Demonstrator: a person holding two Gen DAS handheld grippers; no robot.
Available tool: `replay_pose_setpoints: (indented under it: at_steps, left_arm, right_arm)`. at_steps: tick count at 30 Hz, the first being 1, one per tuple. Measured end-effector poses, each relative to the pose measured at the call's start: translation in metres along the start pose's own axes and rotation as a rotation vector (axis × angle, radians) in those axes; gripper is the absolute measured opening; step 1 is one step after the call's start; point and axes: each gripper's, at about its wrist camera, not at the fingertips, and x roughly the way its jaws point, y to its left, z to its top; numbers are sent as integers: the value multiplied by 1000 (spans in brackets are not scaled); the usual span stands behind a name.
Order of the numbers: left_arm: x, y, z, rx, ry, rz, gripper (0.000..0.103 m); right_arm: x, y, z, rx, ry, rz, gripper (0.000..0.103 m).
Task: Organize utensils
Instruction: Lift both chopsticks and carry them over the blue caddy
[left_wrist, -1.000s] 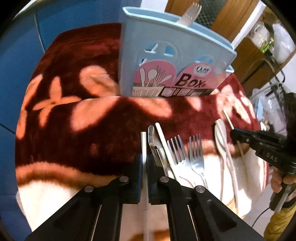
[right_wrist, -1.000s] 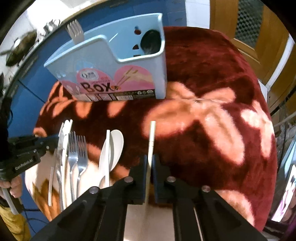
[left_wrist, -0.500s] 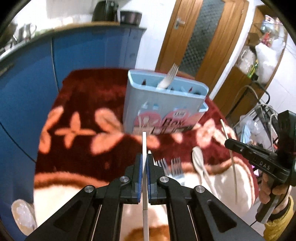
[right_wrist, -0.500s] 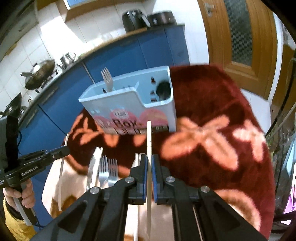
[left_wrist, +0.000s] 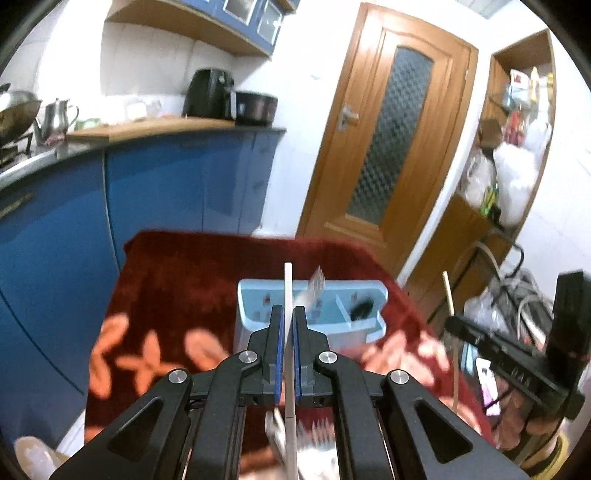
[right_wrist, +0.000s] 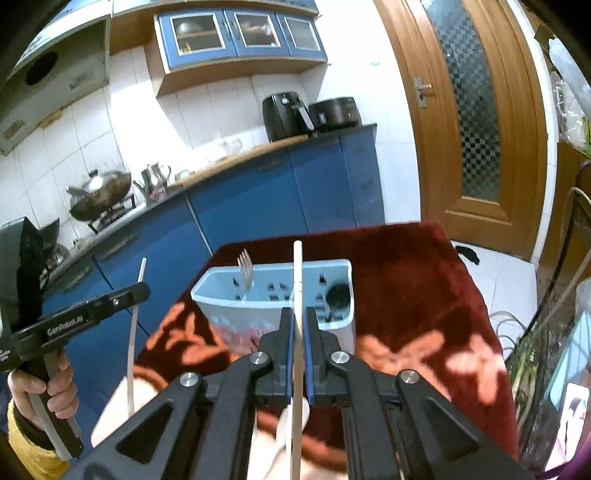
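Observation:
My left gripper (left_wrist: 287, 314) is shut on a white chopstick (left_wrist: 288, 284) and holds it upright, well above the table. My right gripper (right_wrist: 298, 316) is shut on a cream chopstick (right_wrist: 297, 266), also raised and upright. The light blue utensil box (left_wrist: 258, 314) stands on the red flowered cloth (left_wrist: 177, 280) ahead of both grippers; it also shows in the right wrist view (right_wrist: 221, 306). A fork (right_wrist: 244, 273) stands in its left compartment. More forks (left_wrist: 317, 432) and a white spoon (right_wrist: 291, 417) lie on the cloth below the grippers, blurred.
Blue kitchen cabinets (right_wrist: 258, 199) with a counter, a wok (right_wrist: 99, 192) and a kettle run along the left and back. A wooden door (left_wrist: 388, 147) is behind the table. Shelves, bags and cables (left_wrist: 513, 280) crowd the right side.
Both grippers have risen from the cloth, each lifting its chopstick and tilting up; the views now look over the box top into the kitchen.

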Motion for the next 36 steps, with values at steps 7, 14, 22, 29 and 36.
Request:
replay_pose_setpoints:
  at_steps: [7,14,22,29,36]
  left_arm:
    - [4,-3,37,-17,-136,23,4]
    - [22,-5,60,-13,-262,86,4]
    - [48,-5,69,-12,-344,116,4]
    - [72,-1,51,-13,-406,172,4]
    - [83,2,33,2,-445,213,4]
  right_arm:
    - [12,3,28,-19,-86,-12,6]
    - [34,4,45,-37,-164,-33,6]
    - [65,-9,57,-20,-219,-31,6]
    - [90,-17,54,-1,-268,-27,6]
    - [107,-17,49,-22,-323,-81,6]
